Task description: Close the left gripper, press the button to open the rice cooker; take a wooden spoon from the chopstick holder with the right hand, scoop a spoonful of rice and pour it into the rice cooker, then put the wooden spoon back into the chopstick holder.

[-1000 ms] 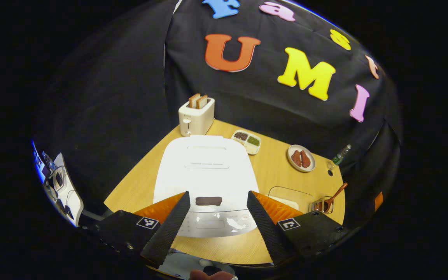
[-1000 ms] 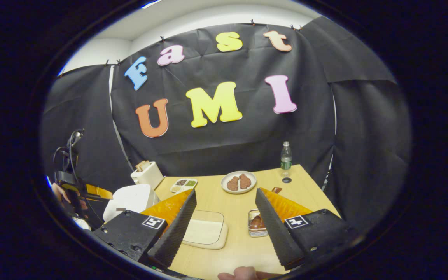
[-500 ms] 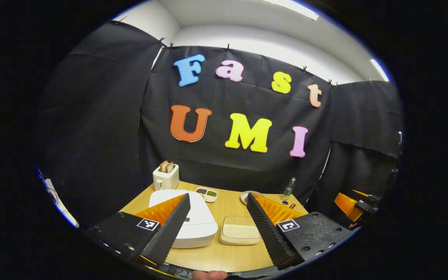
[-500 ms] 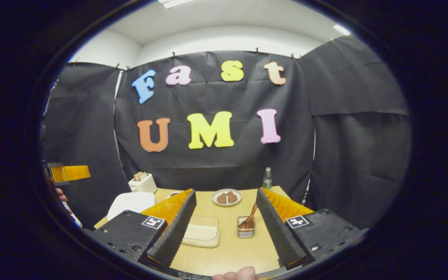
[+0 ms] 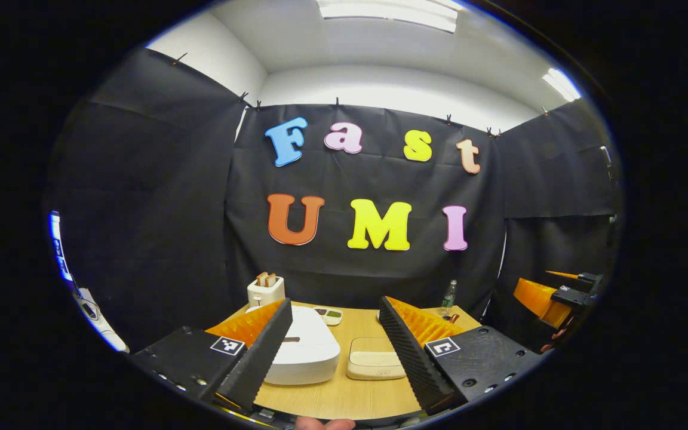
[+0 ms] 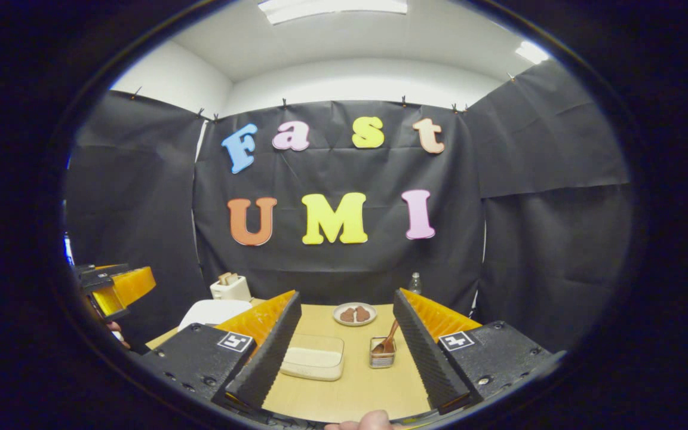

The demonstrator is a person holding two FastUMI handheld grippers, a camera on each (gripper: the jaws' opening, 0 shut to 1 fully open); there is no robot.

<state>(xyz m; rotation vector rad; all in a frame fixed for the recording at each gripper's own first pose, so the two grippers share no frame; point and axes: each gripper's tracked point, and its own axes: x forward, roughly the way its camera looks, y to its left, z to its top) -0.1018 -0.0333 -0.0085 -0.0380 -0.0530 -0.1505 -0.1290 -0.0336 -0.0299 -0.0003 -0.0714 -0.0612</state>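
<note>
I judge nothing begun: the rice cooker (image 5: 301, 352) sits lid-down on the counter (image 5: 344, 394). My left gripper (image 5: 335, 346) and right gripper (image 6: 347, 349) hover, fingers apart. Next: bring left fingers together, press its button.

Rice cooker (image 5: 305, 352) left of rice container (image 5: 374, 364), toaster (image 5: 265, 289) seemingly behind

white rice cooker (image 5: 302, 352) lid shut, wooden spoon (image 6: 388, 340) leaning in chopstick holder (image 6: 381, 357), rice tray (image 6: 314, 364) between

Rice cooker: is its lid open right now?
No, the rice cooker sits with its white lid flat and shut on the table.
</note>
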